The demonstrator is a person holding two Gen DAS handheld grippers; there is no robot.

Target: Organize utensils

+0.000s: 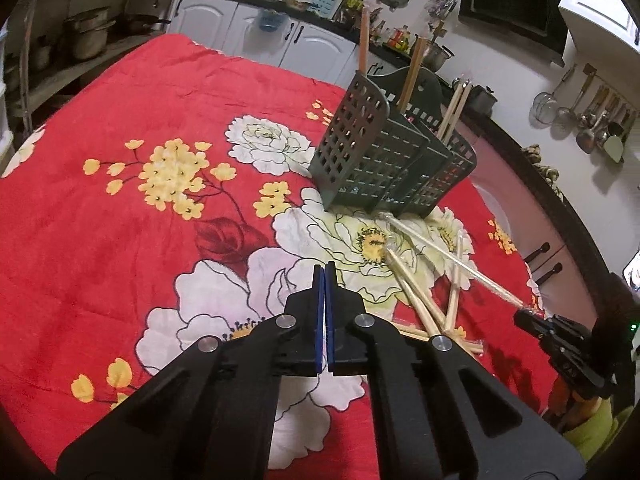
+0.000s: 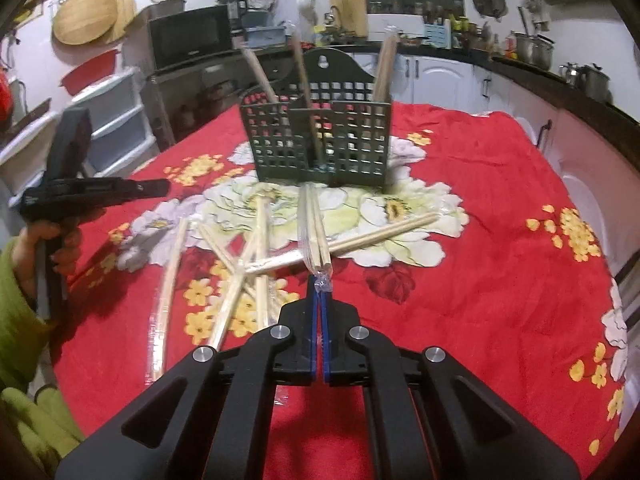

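1. The right gripper [image 2: 319, 286] is clamped on only the plastic tail of a wrapped chopstick pair [image 2: 316, 224]; that film may slip or tear
2. The left gripper [image 1: 324, 270], closed on nothing, hovers above the cloth [image 1: 120, 220]
3. The loose pile [image 2: 240, 264] overlaps, so a lift could drag neighbours
4. The green holder [image 2: 320, 140] stands beyond; its compartments' contents are hard to read

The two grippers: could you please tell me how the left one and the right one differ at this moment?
The right gripper is shut on the plastic wrapper end of a wrapped chopstick pair; the left gripper is shut on nothing. The right sits at the chopstick pile; the left hovers over bare red floral cloth. Both have blue pads.
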